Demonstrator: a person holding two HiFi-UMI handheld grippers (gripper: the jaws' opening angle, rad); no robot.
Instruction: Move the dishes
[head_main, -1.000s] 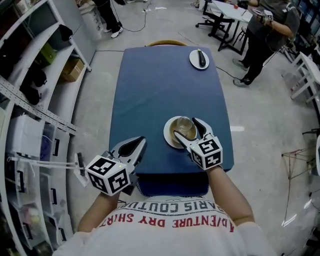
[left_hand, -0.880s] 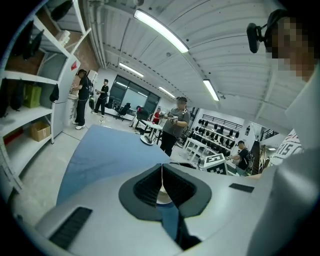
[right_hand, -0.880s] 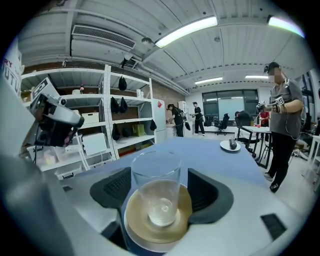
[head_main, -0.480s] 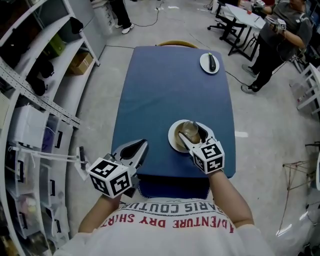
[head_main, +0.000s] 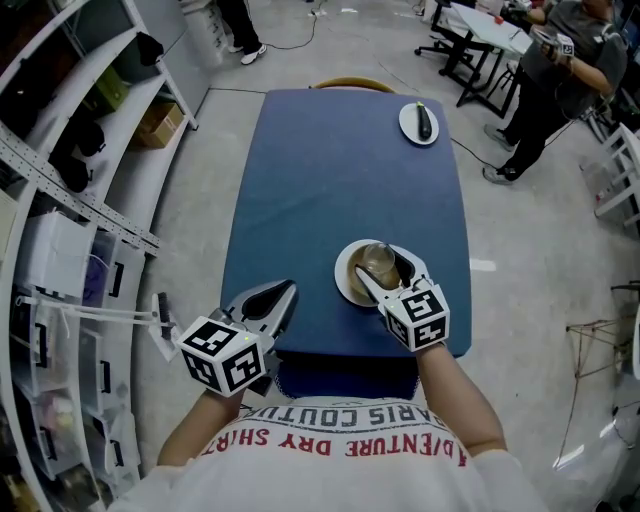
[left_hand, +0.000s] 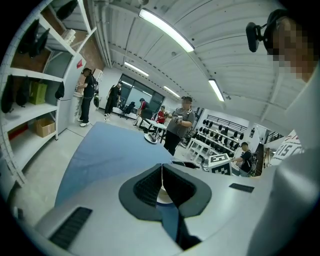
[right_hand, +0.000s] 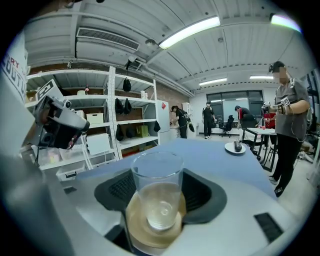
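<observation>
A clear glass (head_main: 373, 259) stands upright on a tan plate (head_main: 345, 278) near the front right of the blue table (head_main: 330, 170). My right gripper (head_main: 378, 264) reaches over the plate's near rim. Its jaws have just been closing, and both pads now press the sides of the glass (right_hand: 156, 185). The plate (right_hand: 134, 231) lies just under that gripper (right_hand: 159, 188). My left gripper (head_main: 279, 292) hovers at the table's front left edge, shut and holding nothing; in its own view the pads (left_hand: 150, 187) meet along a thin line.
A small white plate (head_main: 418, 122) carrying a dark object sits at the far right corner. Beyond the far end is a chair back (head_main: 345, 86). Metal shelving (head_main: 80, 150) runs along the left. People stand by desks at the back right (head_main: 560, 60).
The right gripper's jaws have closed in from wide apart onto the glass. The left gripper has stayed where it was.
</observation>
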